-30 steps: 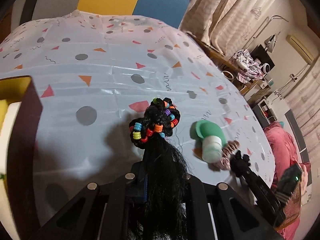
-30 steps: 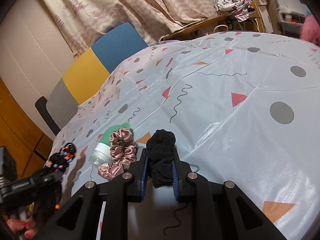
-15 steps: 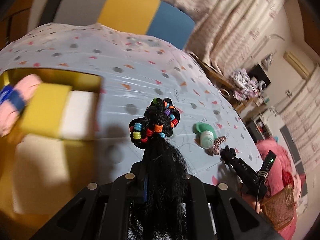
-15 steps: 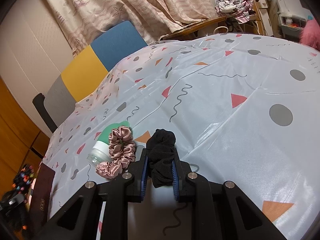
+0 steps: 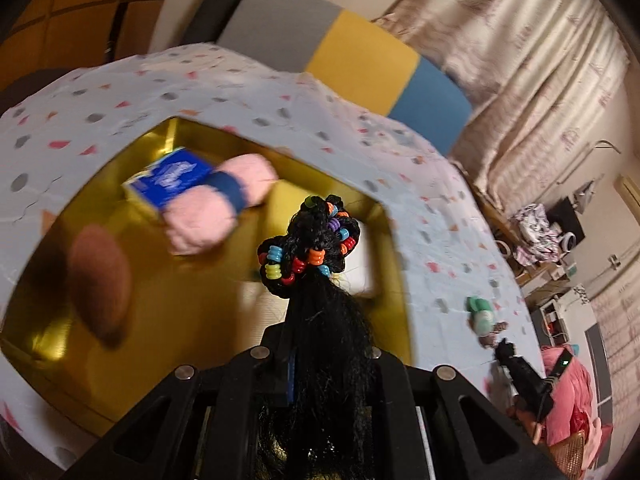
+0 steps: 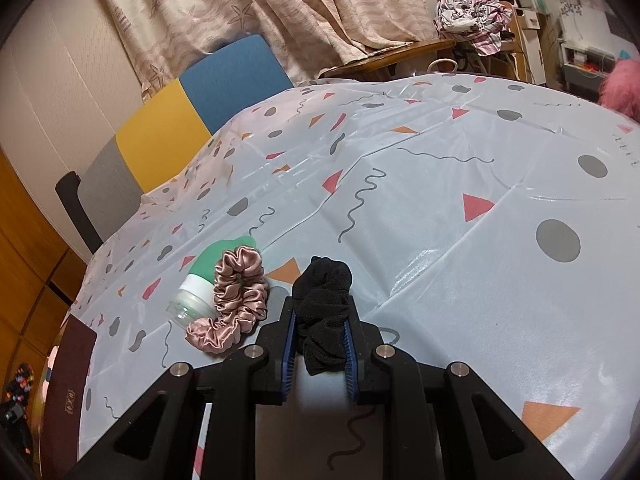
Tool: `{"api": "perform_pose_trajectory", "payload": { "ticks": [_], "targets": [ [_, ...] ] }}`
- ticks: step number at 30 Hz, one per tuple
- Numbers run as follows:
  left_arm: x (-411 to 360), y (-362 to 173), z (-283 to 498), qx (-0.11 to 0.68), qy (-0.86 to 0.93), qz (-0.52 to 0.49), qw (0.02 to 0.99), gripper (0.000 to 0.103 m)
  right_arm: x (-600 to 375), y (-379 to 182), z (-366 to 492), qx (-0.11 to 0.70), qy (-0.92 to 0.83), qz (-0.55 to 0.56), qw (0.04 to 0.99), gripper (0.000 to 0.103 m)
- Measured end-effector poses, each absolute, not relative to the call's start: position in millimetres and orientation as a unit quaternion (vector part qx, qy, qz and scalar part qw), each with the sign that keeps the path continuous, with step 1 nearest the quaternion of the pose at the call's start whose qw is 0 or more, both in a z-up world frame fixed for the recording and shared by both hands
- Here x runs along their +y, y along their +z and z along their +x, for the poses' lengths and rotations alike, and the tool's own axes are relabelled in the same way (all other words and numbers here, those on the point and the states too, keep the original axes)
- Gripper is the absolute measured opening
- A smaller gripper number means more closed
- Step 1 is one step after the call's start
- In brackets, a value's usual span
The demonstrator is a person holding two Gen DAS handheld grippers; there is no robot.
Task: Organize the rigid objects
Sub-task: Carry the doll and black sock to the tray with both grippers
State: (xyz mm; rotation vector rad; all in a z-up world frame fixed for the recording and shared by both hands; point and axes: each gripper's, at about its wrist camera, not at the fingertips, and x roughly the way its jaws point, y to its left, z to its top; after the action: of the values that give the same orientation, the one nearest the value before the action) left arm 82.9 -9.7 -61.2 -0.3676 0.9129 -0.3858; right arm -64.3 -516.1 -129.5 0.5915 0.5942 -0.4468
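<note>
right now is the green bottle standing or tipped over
Tipped over: the green bottle lies on its side on the tablecloth, against the pink scrunchie.

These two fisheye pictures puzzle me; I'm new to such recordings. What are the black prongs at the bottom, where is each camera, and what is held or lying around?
There is no robot here: a person holds a hand-held two-finger gripper in each hand, and a camera on each one looks forward along its fingers. The black prongs are those fingers.

The left wrist view shows the left gripper with its jaws shut on a black hairpiece with coloured beads, above a gold box that holds a pink yarn ball, a blue packet and a brown round thing, too blurred to name.

The right wrist view shows the right gripper with its jaws shut on a black scrunchie. Beside it, on the patterned tablecloth, lie a pink satin scrunchie and a green bottle on its side.
</note>
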Motion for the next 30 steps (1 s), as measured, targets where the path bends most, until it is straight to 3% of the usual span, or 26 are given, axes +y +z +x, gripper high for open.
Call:
{"api": "perform_pose_trajectory", "payload": {
  "ticks": [8, 11, 13, 16, 30],
  "targets": [
    [27.5, -89.4, 100.9, 0.464, -0.138, -0.191, 0.854, 0.012, -505.0, -113.8, -63.3, 0.29, -0.232, 0.262, 0.891, 0.02],
    [33.4, -96.5, 108.5, 0.475, -0.127, -0.195, 0.849, 0.032, -497.4, -100.7, -66.1, 0.274, -0.225, 0.274, 0.894, 0.02],
    [36.9, -97.7, 112.1, 0.477, -0.114, -0.196, 0.849, 0.052, -487.7, -90.8, -66.3, 0.265, -0.217, 0.273, 0.899, 0.02],
    [42.9, -94.3, 114.2, 0.477, -0.104, -0.206, 0.848, 0.061, -465.9, -72.5, -65.0, 0.253, -0.194, 0.265, 0.91, 0.02],
    [48.3, -58.2, 64.5, 0.402, -0.122, -0.165, 0.892, 0.062, -350.6, -42.7, -30.6, 0.285, -0.032, 0.27, 0.919, 0.02]
  ]
}}
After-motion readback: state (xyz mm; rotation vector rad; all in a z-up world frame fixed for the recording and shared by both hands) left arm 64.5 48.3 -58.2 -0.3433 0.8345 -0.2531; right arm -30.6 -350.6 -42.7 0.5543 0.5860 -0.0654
